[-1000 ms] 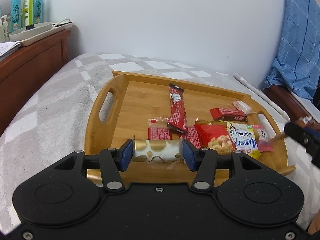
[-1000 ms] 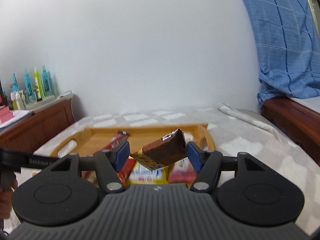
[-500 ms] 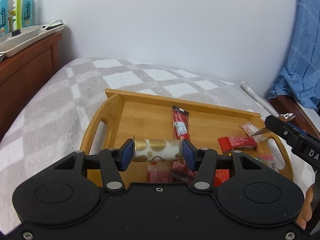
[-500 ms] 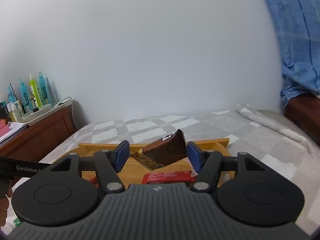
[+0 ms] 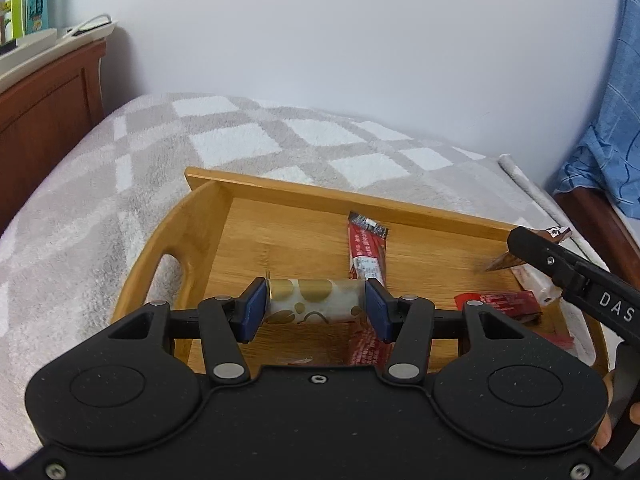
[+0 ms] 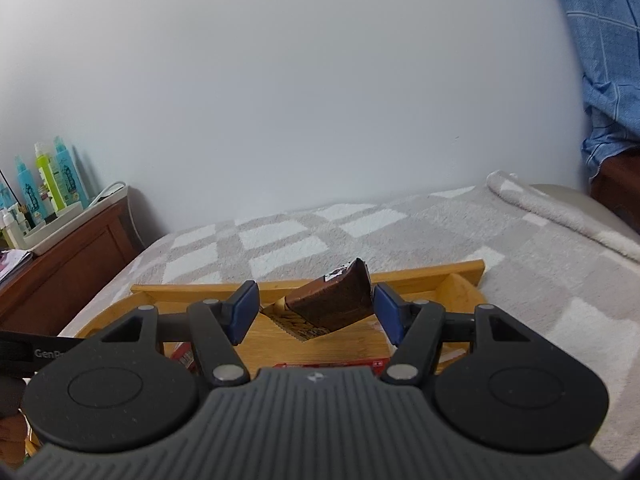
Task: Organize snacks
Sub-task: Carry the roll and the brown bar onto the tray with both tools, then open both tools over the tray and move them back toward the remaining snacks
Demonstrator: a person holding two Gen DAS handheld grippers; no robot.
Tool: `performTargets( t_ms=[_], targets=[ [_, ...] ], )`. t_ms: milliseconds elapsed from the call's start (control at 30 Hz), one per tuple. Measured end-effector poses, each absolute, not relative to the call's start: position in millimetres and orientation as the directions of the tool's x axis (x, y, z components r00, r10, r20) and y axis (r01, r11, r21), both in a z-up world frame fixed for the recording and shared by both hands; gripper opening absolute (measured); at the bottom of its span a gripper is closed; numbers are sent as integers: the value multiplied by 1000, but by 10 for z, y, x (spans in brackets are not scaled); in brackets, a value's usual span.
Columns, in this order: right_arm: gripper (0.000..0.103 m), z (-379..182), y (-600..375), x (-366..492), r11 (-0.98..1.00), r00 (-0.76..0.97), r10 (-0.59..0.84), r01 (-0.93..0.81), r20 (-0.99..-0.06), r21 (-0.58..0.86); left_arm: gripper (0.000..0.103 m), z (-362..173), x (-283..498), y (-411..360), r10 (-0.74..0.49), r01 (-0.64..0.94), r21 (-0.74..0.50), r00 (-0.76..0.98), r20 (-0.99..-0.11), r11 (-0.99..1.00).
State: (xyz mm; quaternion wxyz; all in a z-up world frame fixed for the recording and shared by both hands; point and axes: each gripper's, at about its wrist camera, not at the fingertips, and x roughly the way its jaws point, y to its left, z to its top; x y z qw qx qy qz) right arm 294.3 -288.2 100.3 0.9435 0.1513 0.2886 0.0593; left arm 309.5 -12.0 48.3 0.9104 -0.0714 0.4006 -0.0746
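Observation:
My left gripper [image 5: 316,314] is shut on a white snack packet with gold dots [image 5: 320,300], which lies crosswise between the blue pads above the left part of a wooden tray [image 5: 280,193]. A long red packet [image 5: 366,246] and a flat red packet [image 5: 506,304] lie on the tray floor. My right gripper [image 6: 316,312] is shut on a brown snack packet [image 6: 334,302], held tilted above the tray's far rim [image 6: 432,273]. In the left wrist view the right gripper [image 5: 560,266] reaches in over the tray's right side.
The tray sits on a bed with a grey and white checked blanket [image 5: 224,140]. A wooden cabinet [image 6: 60,264] at the left carries a white tray of bottles. A blue cloth [image 6: 600,40] hangs at the right, and a rolled towel [image 6: 560,212] lies near it. A white wall stands behind.
Both grippers have moved forward over the tray, each still holding its packet. The near pile of snacks has slipped under the left gripper, and the right gripper now reaches further into the left wrist view.

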Motion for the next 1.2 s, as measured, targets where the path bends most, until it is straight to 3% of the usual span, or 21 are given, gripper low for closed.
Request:
performTargets(
  t_ms=[733, 933, 1200],
  targets=[
    [69, 878, -2776, 3032, 951, 730, 226, -24, -645, 307, 51, 423, 3069, -206, -183, 106, -151, 647, -740, 983],
    [81, 894, -2790, 3013, 944, 733, 241, -25, -636, 328, 52, 439, 3045, -205, -177, 106, -143, 641, -747, 984],
    [89, 1037, -2809, 2852, 944, 762, 233, -27, -604, 330, 70, 580, 2860, -235, -175, 139, -110, 662, -728, 984]
  ],
)
